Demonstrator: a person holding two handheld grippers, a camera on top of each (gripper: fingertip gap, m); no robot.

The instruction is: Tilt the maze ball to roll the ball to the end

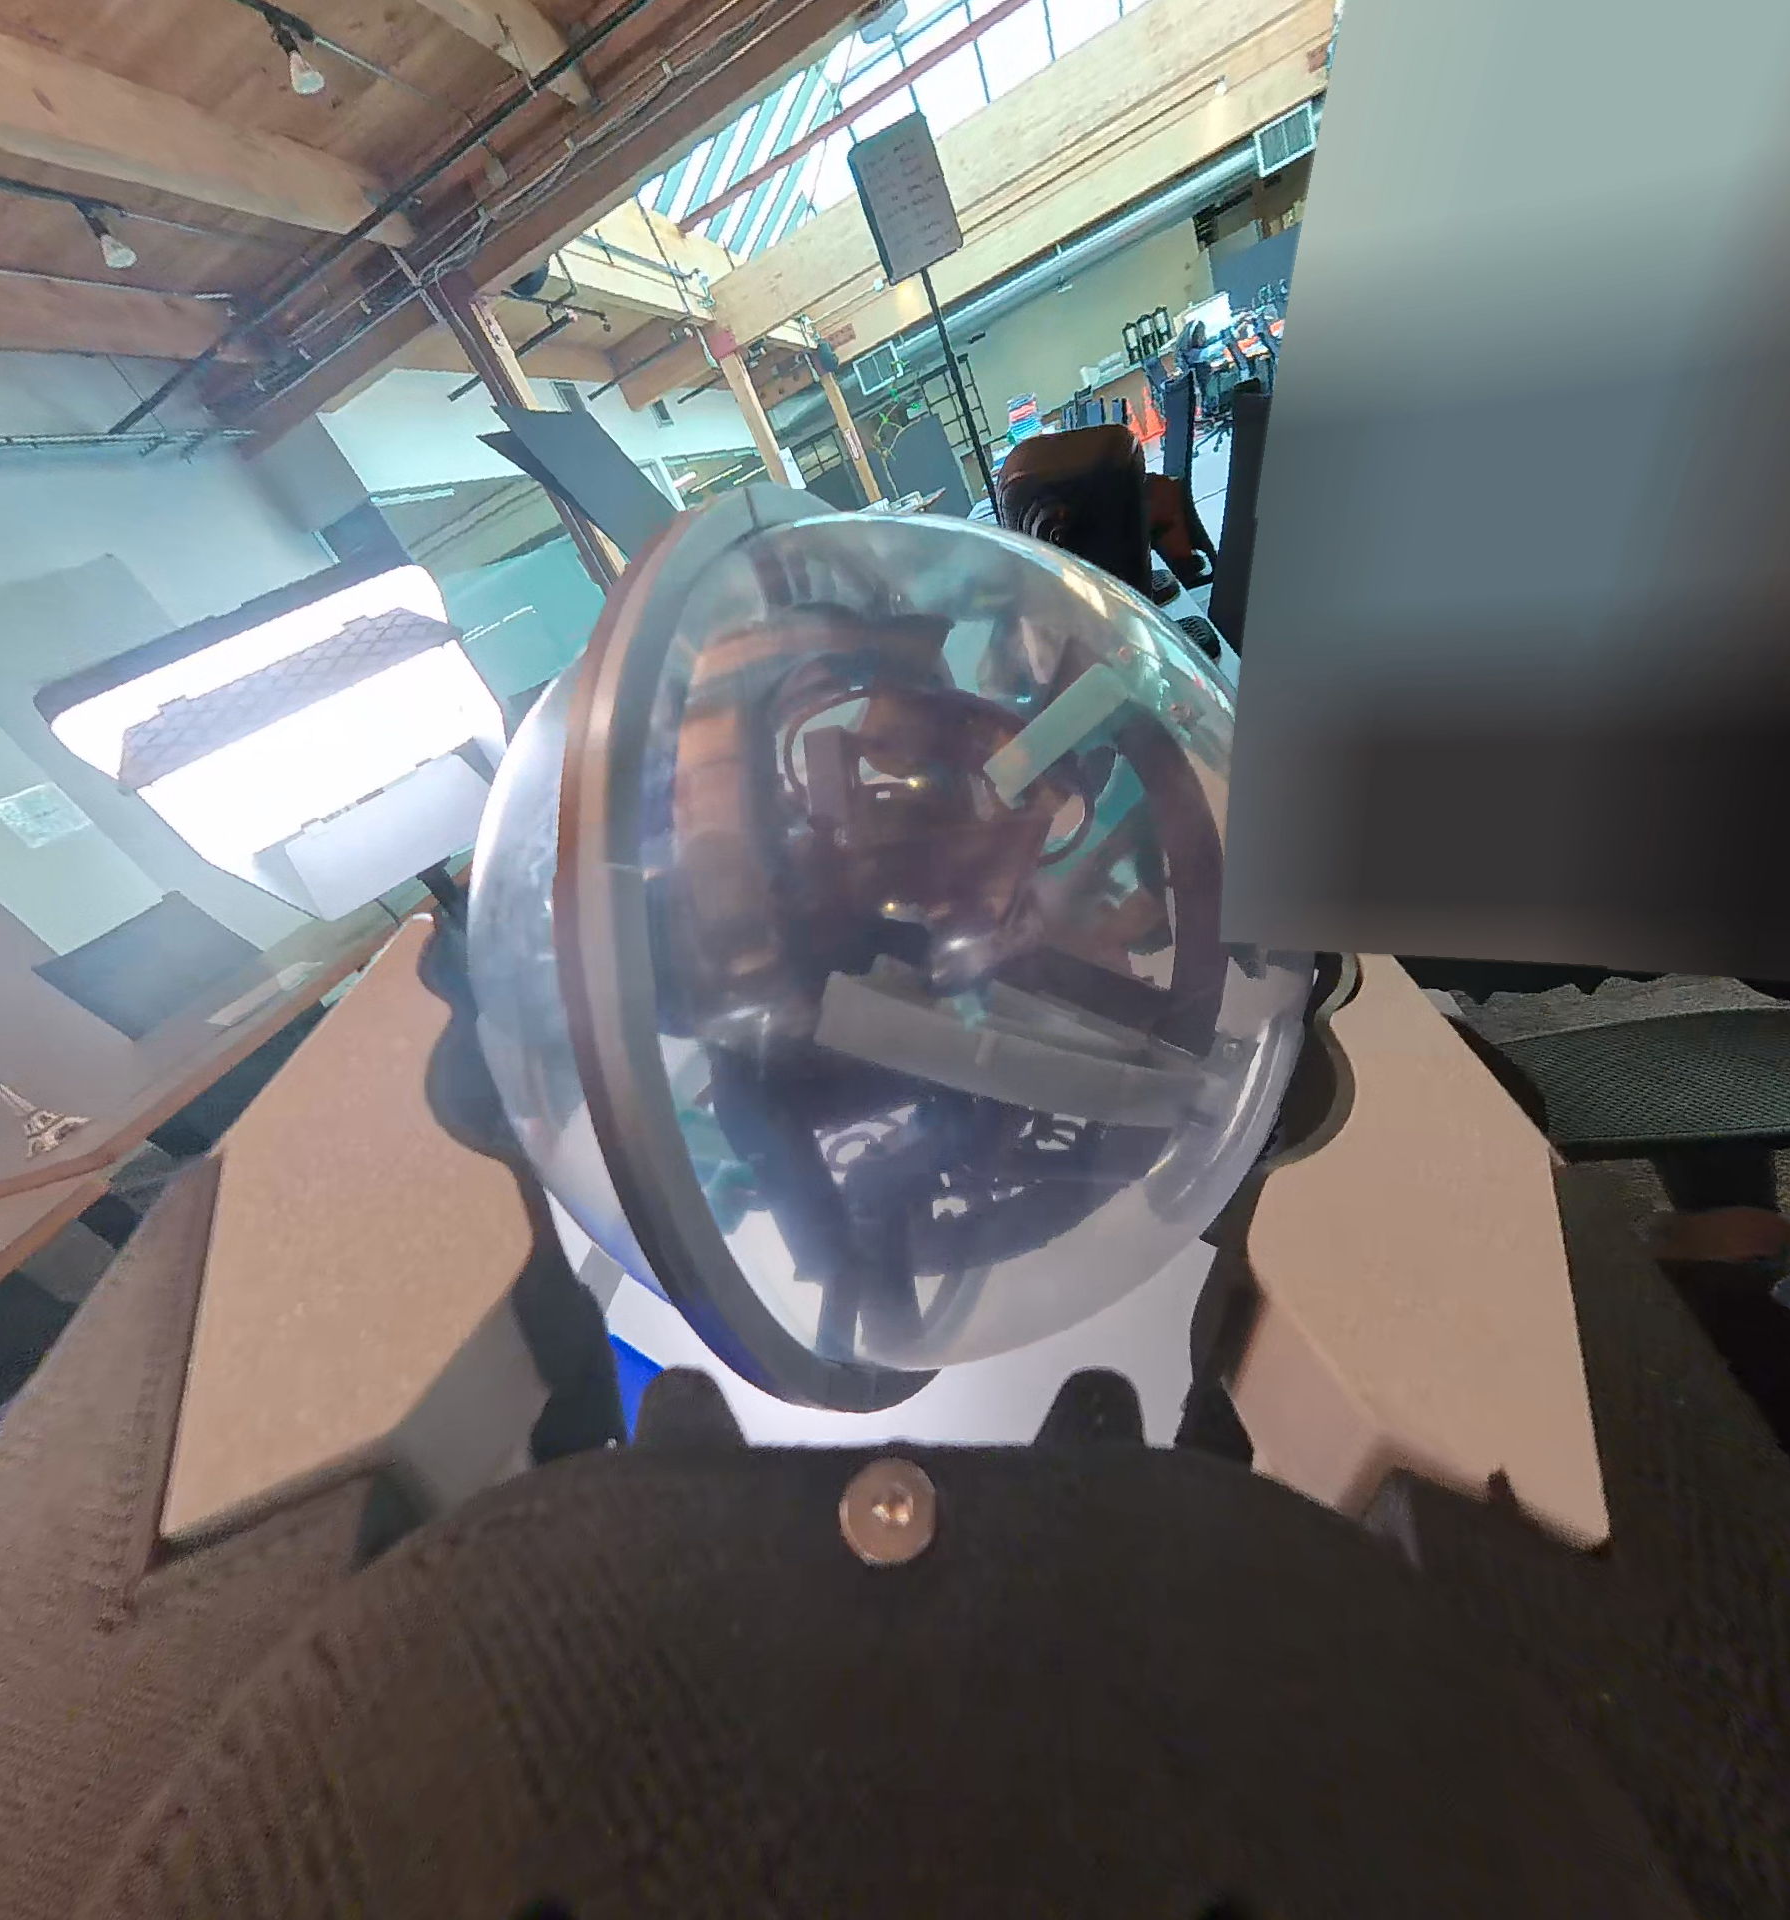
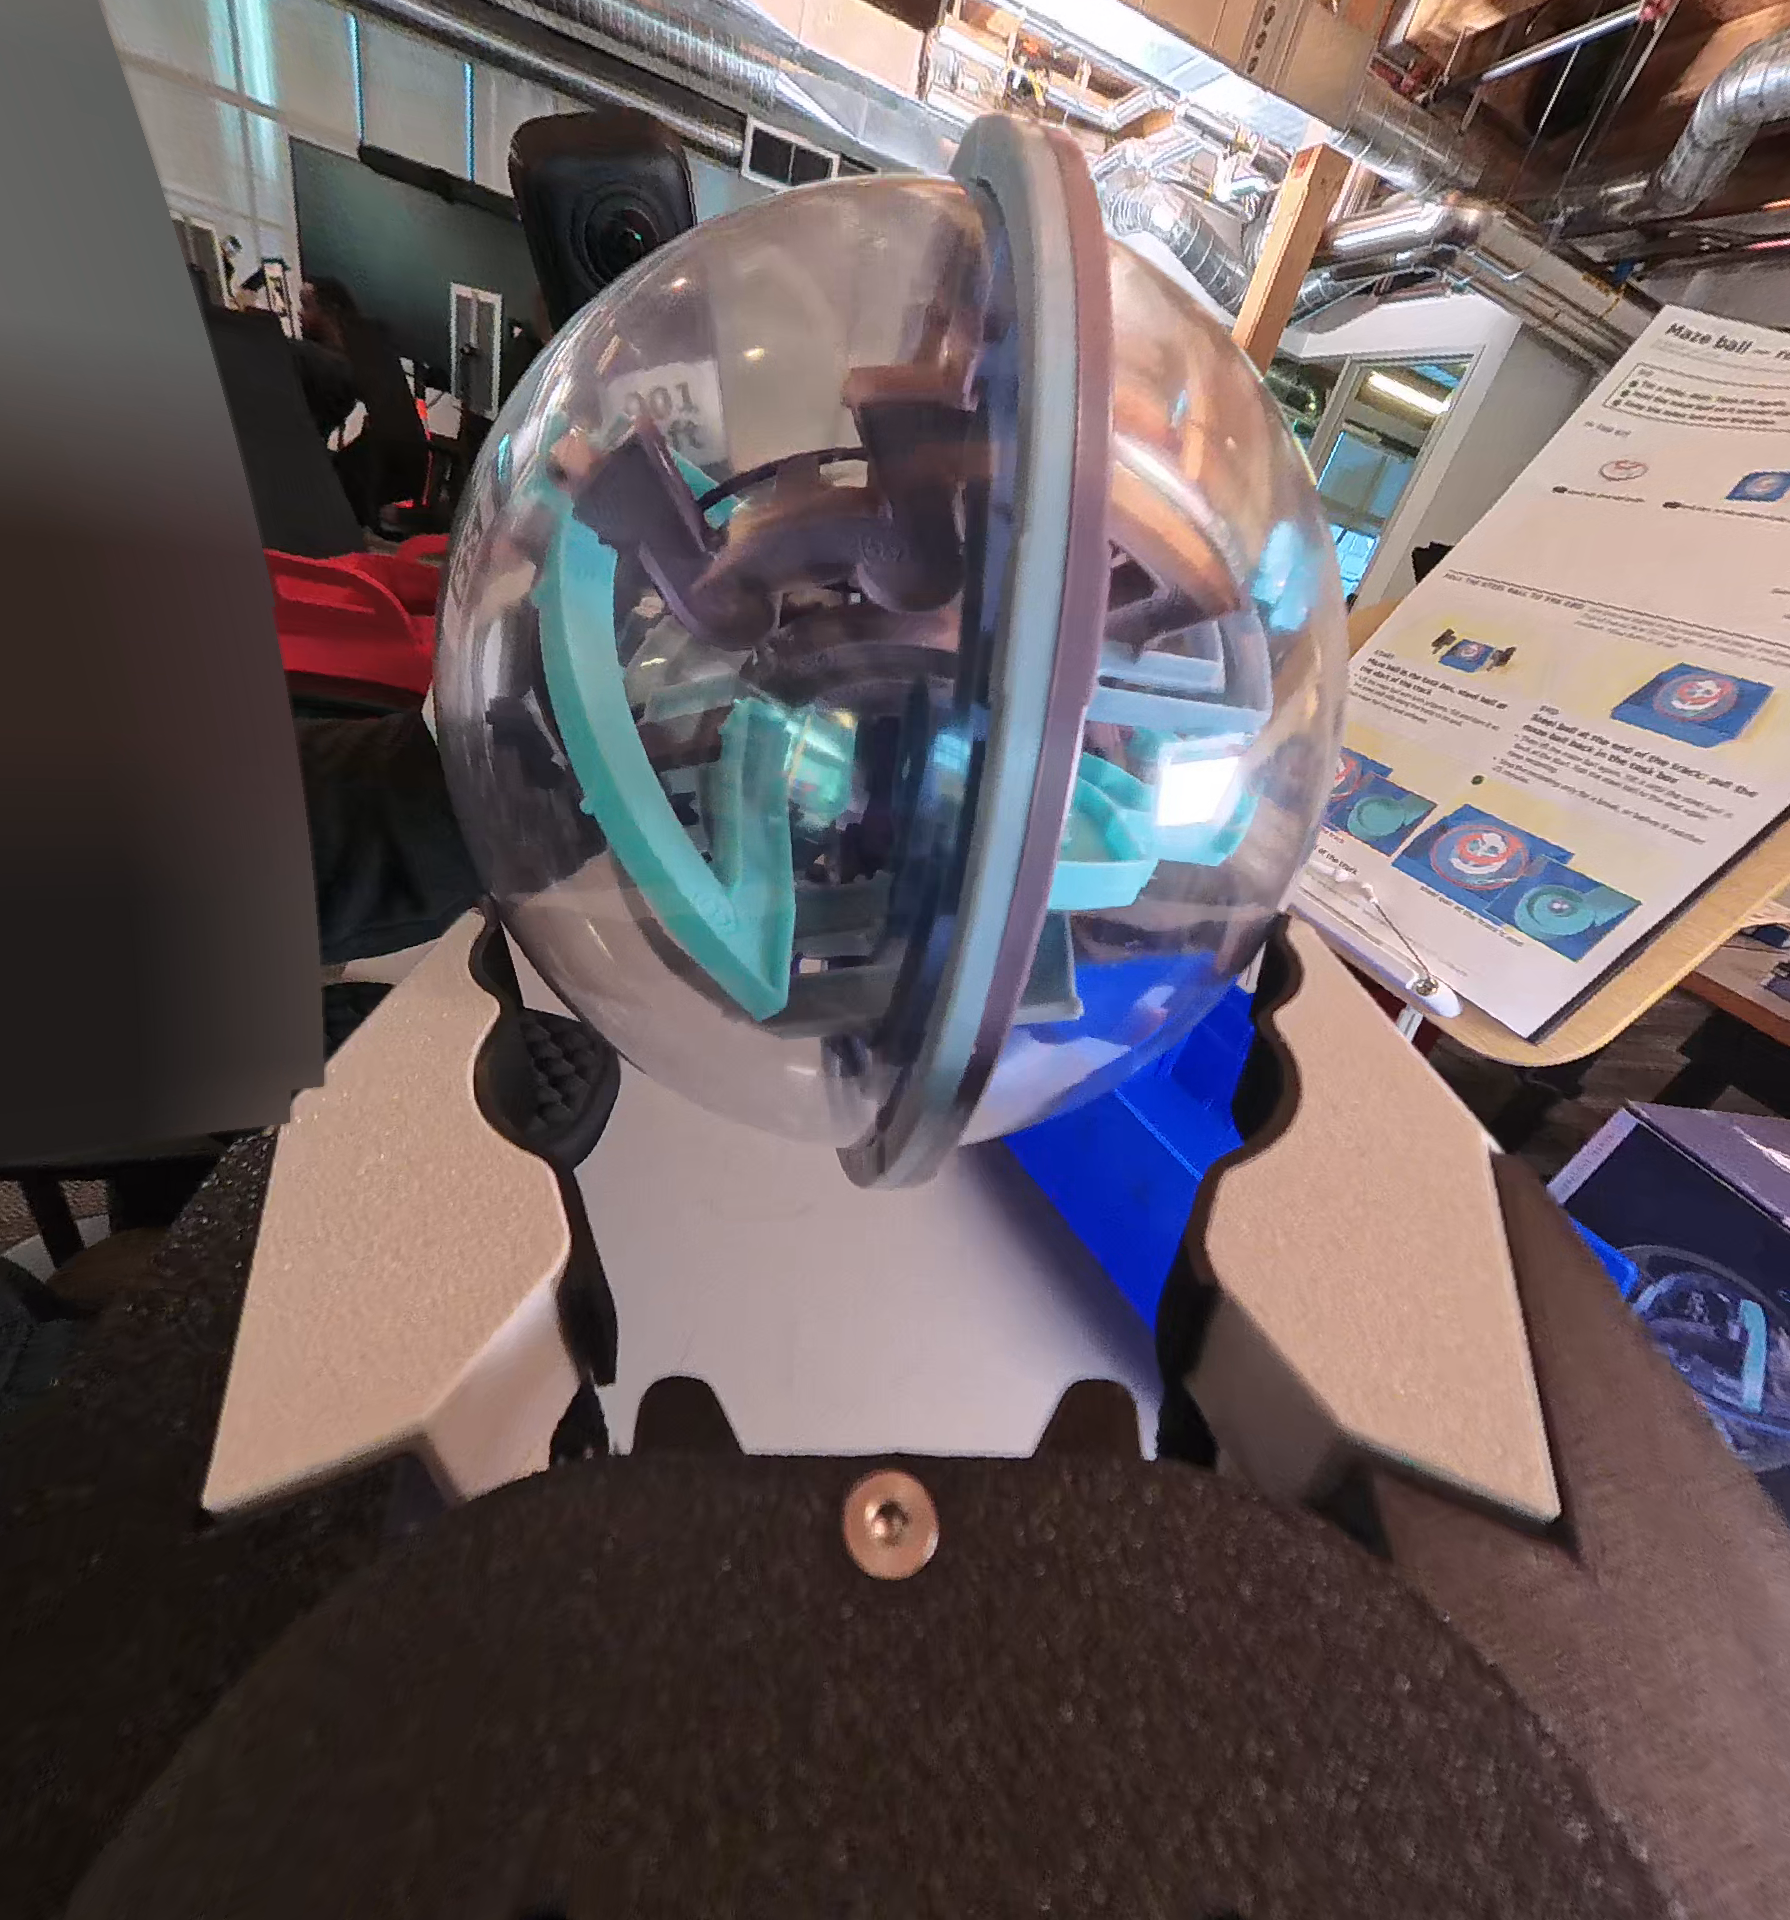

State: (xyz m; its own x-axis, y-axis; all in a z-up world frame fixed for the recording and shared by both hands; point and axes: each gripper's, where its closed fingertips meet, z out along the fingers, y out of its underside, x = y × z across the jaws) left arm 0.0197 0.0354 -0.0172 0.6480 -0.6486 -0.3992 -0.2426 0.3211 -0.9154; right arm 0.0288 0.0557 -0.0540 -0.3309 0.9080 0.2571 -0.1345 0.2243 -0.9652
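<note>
The maze ball (image 1: pixel 870 987) is a clear sphere with brown, grey and teal tracks inside and a ring around its middle. It is held up in the air between both grippers. In the left wrist view my left gripper (image 1: pixel 891 956) has its black pads (image 1: pixel 444 966) against both sides of the sphere. In the right wrist view the maze ball (image 2: pixel 870 665) sits the same way in my right gripper (image 2: pixel 880 935), with the pads (image 2: pixel 548 1070) touching its lower sides. The other gripper's camera shows behind the sphere in each view (image 1: pixel 1067 499) (image 2: pixel 600 229). I cannot make out the small steel ball for sure.
A blue box (image 2: pixel 1130 1132) lies on the white table (image 2: pixel 818 1299) under the sphere. An instruction sheet on a tilted board (image 2: pixel 1597 675) stands at right, with a dark product box (image 2: pixel 1722 1247) below it. A bright light panel (image 1: pixel 278 727) and a wooden desk (image 1: pixel 60 1164) are at left.
</note>
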